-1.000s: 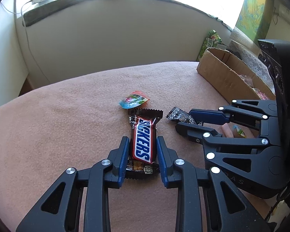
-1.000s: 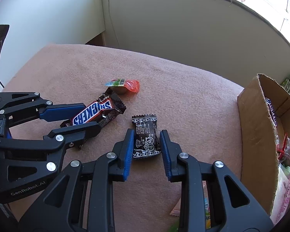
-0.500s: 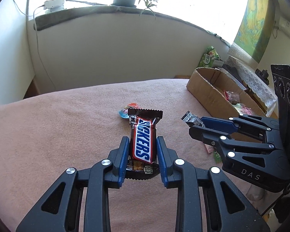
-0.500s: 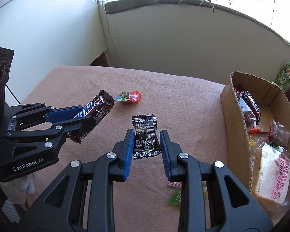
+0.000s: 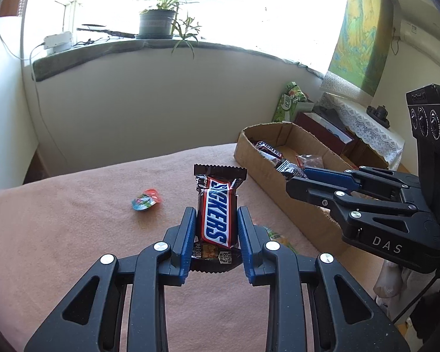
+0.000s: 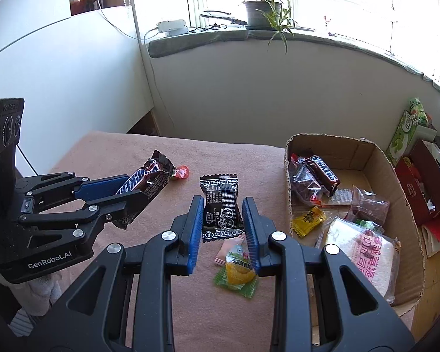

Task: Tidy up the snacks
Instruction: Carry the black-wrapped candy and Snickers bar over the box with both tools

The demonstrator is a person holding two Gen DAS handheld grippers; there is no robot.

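Observation:
My left gripper (image 5: pixel 217 220) is shut on a Snickers bar (image 5: pixel 217 205) and holds it above the pink cloth. The bar also shows in the right wrist view (image 6: pixel 149 179). My right gripper (image 6: pixel 223 214) is shut on a black candy packet (image 6: pixel 221 208) and holds it in the air left of the cardboard box (image 6: pixel 287 173). In the left wrist view the right gripper (image 5: pixel 299 179) reaches over the box's near wall (image 5: pixel 267 176) with the packet (image 5: pixel 289 168) at its tips. The box holds several snacks, among them another Snickers (image 6: pixel 322 173).
A small red jelly cup (image 5: pixel 146 201) lies on the cloth (image 5: pixel 73 234). A pink packet (image 6: pixel 227 252) and a green-yellow jelly packet (image 6: pixel 237 275) lie below my right gripper. A green carton (image 6: pixel 407 135) and red box (image 6: pixel 425 176) stand beyond the cardboard box.
Both grippers have risen off the cloth with their snacks held. The right gripper has moved toward the box and now stands over its near wall.

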